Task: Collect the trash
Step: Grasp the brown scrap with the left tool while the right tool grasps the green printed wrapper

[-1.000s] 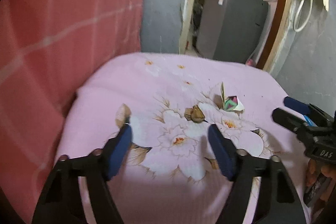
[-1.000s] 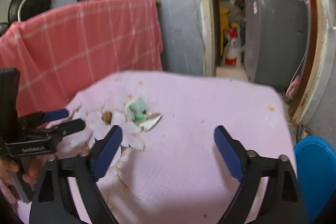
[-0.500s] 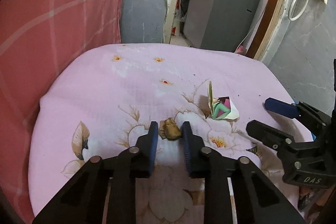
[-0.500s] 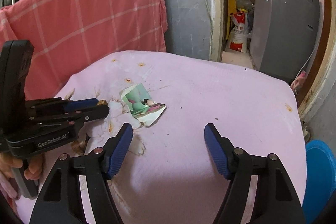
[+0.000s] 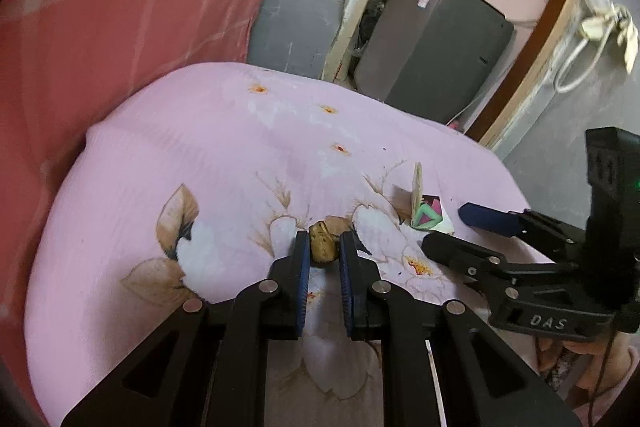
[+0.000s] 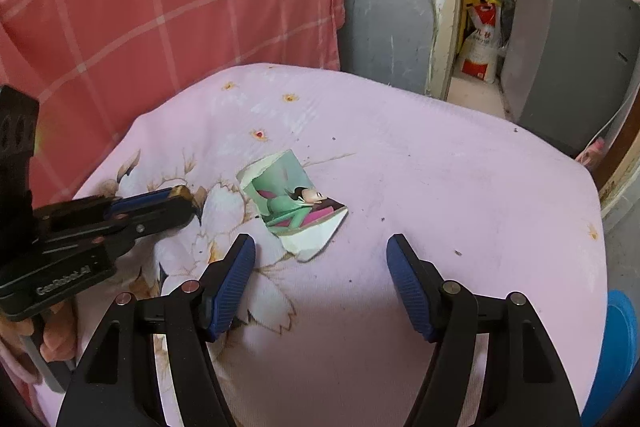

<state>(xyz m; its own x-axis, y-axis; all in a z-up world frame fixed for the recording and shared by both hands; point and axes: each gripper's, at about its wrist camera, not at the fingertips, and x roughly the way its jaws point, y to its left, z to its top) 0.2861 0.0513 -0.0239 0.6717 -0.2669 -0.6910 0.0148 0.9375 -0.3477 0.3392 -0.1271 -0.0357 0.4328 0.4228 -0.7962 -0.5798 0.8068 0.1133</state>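
A small brown scrap (image 5: pixel 323 246) lies on the pink flowered cloth (image 5: pixel 224 155) just below the middle of the left wrist view, clenched between the blue pads of the left gripper (image 5: pixel 323 254); its jaws have just been closing and the pads now press on both sides of the scrap. In the right wrist view the same gripper comes in from the left edge with the brown bit at its tip.

A torn picture paper (image 6: pixel 295 207) with a green cartoon figure lies flat on the cloth at the centre of the right wrist view, just beyond the right gripper (image 6: pixel 322 259). That gripper's jaws have been narrowing but stand released, with only cloth between them, and do not touch the paper.

A red checked blanket (image 6: pixel 168 7) hangs at upper left, a grey appliance (image 6: pixel 572 47) stands at upper right, and a blue bin (image 6: pixel 618 347) shows at lower right.
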